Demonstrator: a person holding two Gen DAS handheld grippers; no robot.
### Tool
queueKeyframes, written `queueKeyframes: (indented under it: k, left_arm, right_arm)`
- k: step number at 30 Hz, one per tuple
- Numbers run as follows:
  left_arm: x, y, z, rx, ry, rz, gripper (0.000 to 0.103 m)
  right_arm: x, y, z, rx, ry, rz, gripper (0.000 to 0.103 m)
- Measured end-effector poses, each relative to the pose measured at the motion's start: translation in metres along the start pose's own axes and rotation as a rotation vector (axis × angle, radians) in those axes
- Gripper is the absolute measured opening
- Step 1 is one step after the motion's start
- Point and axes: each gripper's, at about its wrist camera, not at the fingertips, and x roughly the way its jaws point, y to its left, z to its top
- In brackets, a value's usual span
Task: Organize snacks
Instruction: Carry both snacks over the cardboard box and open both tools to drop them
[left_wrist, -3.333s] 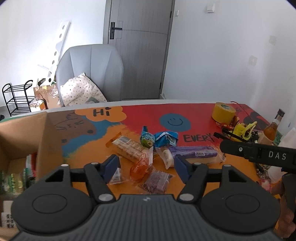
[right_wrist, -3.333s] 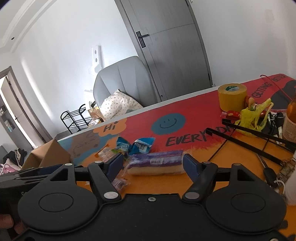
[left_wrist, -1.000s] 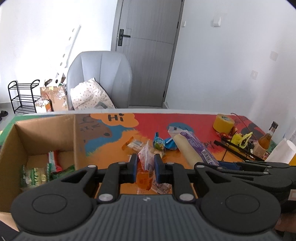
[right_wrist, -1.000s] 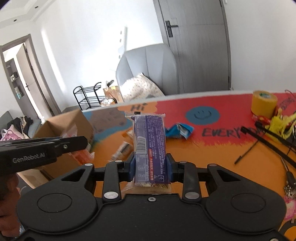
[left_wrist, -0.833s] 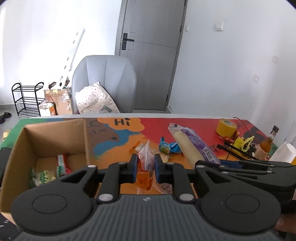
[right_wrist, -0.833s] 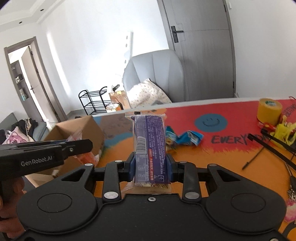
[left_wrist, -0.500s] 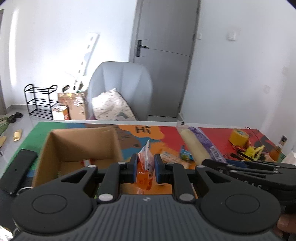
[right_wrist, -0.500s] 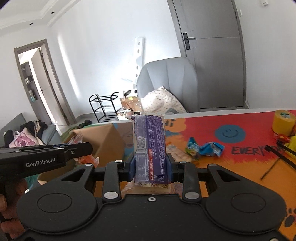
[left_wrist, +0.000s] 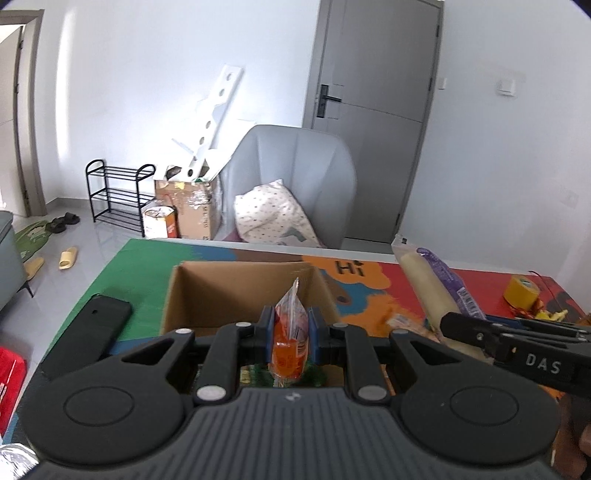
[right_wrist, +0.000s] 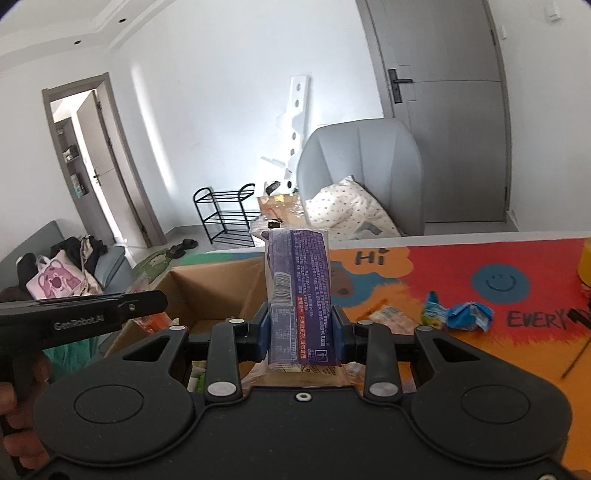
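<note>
My left gripper (left_wrist: 290, 330) is shut on a small clear packet with an orange snack (left_wrist: 290, 341) and hangs over the open cardboard box (left_wrist: 207, 291). Green packets lie on the box floor below it. My right gripper (right_wrist: 300, 332) is shut on a long purple-wrapped snack bar (right_wrist: 299, 291), which stands upright between the pads, just right of the box (right_wrist: 207, 288). In the left wrist view that purple bar (left_wrist: 436, 291) juts up at the right. The left gripper's body (right_wrist: 85, 310) crosses the left of the right wrist view.
Blue snack packets (right_wrist: 458, 314) and a clear cracker packet (right_wrist: 388, 314) lie on the colourful table mat (right_wrist: 461, 258). A yellow tape roll (left_wrist: 522, 293) stands at the far right. A black flat object (left_wrist: 88, 336) lies left of the box. A grey chair (left_wrist: 295, 184) stands behind the table.
Both grippers have carried their snacks leftward and a little up, from above the snack pile to the box. The left one now sits over the box opening.
</note>
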Motion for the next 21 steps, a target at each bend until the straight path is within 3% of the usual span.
queueKeyframes:
  k: [6,10,14,20,21]
  left_arm:
    - [0.016,0.02,0.002,-0.027,0.019,0.004,0.018]
    - [0.021,0.028,0.001,-0.049,0.015,0.036,0.034]
    - [0.021,0.039,-0.002,-0.078,0.027,0.042,0.037]
    - [0.014,0.053,-0.003,-0.099,0.017,0.054,0.053]
    - [0.013,0.055,-0.002,-0.103,0.015,0.057,0.054]
  right_arm:
    - [0.012,0.015,0.004,-0.022,0.015,0.019,0.031]
    - [0.022,0.026,0.004,-0.031,0.03,0.032,0.031]
    - [0.033,0.037,0.004,-0.04,0.048,0.049,0.031]
    - [0.046,0.056,0.008,-0.023,0.035,0.077,0.031]
    - [0.047,0.058,0.01,-0.014,0.028,0.085,0.038]
